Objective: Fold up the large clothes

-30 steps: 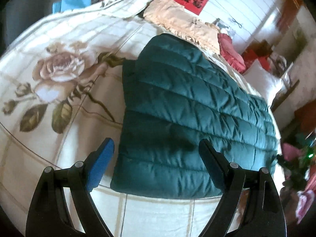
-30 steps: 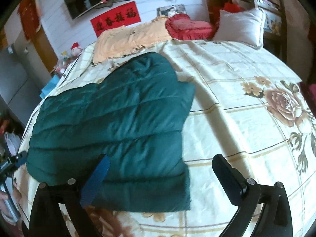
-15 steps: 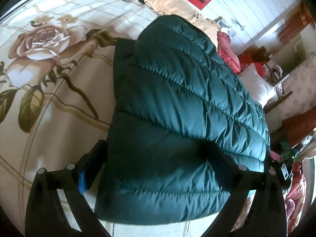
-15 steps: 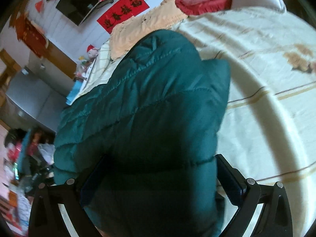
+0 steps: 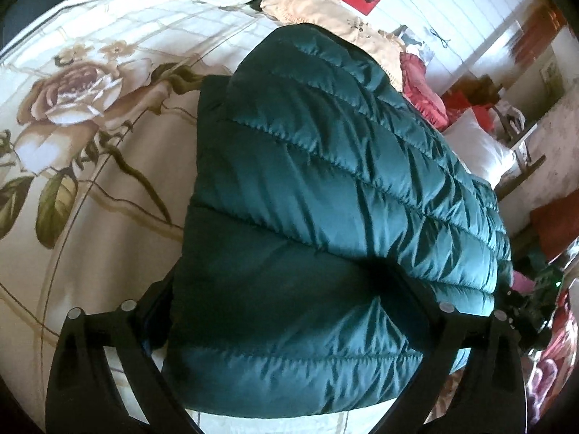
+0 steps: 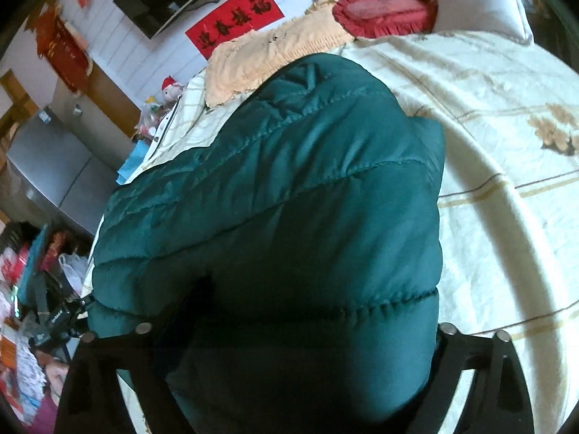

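Observation:
A dark green quilted puffer jacket (image 5: 325, 188) lies on a cream bedspread printed with roses (image 5: 72, 108). It also fills the right wrist view (image 6: 289, 217). My left gripper (image 5: 286, 311) straddles the jacket's near edge; the padded fabric bulges between its wide-set fingers and hides the tips. My right gripper (image 6: 296, 329) straddles the opposite near corner the same way, fingers spread wide with the fabric bunched between them. Neither jaw shows a pinch on the cloth.
A beige fringed blanket (image 6: 267, 50), a red cushion (image 6: 380, 14) and a white pillow (image 6: 477, 0) lie at the head of the bed. A red banner hangs on the white wall (image 6: 235, 18). Cluttered items stand beside the bed (image 6: 36, 307).
Both grippers moved forward and down onto the jacket's near edge. The fabric, earlier flat ahead of the fingers, now bulges up between them and hides the blue pads.

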Demonstrator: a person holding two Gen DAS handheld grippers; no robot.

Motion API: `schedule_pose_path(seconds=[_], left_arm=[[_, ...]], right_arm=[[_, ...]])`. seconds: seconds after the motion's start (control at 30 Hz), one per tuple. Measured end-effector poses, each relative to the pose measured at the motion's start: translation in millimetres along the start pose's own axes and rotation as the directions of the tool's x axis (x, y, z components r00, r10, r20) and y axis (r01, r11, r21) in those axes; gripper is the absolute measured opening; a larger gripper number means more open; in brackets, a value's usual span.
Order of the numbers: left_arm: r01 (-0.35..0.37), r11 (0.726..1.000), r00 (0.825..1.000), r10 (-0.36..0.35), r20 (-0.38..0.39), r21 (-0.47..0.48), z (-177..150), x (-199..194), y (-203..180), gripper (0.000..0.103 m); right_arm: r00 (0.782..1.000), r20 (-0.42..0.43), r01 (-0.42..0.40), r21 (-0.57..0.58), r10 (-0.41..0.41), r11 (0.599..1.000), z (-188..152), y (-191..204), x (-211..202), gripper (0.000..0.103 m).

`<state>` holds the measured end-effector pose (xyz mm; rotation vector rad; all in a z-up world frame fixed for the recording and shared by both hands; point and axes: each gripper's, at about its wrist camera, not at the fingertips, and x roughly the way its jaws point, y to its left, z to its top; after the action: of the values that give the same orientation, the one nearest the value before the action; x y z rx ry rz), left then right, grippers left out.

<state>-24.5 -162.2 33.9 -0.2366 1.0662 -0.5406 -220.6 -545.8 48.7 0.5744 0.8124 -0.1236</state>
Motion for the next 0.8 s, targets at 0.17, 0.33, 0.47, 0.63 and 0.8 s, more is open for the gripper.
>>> schedule_pose_path(seconds=[0.17, 0.33, 0.47, 0.63, 0.8], left_arm=[[-0.027, 0.998, 0.999, 0.026, 0.025, 0.051, -2.6, -7.2, -9.2, 0.084], [-0.048, 0.995, 0.998, 0.044, 0.045, 0.087, -4.9, -16.1, -14.5, 0.069], [-0.049, 0.993, 0.998, 0.043, 0.055, 0.108, -8.9, -26.9, -13.8, 0.063], [-0.028, 0.991, 0.999, 0.023, 0.041, 0.129, -21.7, -44.6, -14.3, 0.061], [0.012, 0.985, 1.0, -0.012, 0.003, 0.173, -49.6, -72.6, -16.3, 0.061]], right_arm=[[1.0, 0.015, 0.024, -0.029, -0.024, 0.999, -2.5, 9.1, -12.0, 0.067], [0.999, 0.025, 0.022, -0.015, -0.021, 1.0, -4.1, 11.6, -19.6, 0.059], [1.0, 0.025, 0.015, -0.016, -0.015, 1.0, -8.3, 13.1, -28.4, 0.054], [1.0, 0.017, -0.011, -0.035, 0.011, 0.999, -19.0, 21.6, -48.0, 0.05], [1.0, -0.004, -0.031, -0.065, 0.03, 0.997, -34.7, 26.9, -70.6, 0.049]])
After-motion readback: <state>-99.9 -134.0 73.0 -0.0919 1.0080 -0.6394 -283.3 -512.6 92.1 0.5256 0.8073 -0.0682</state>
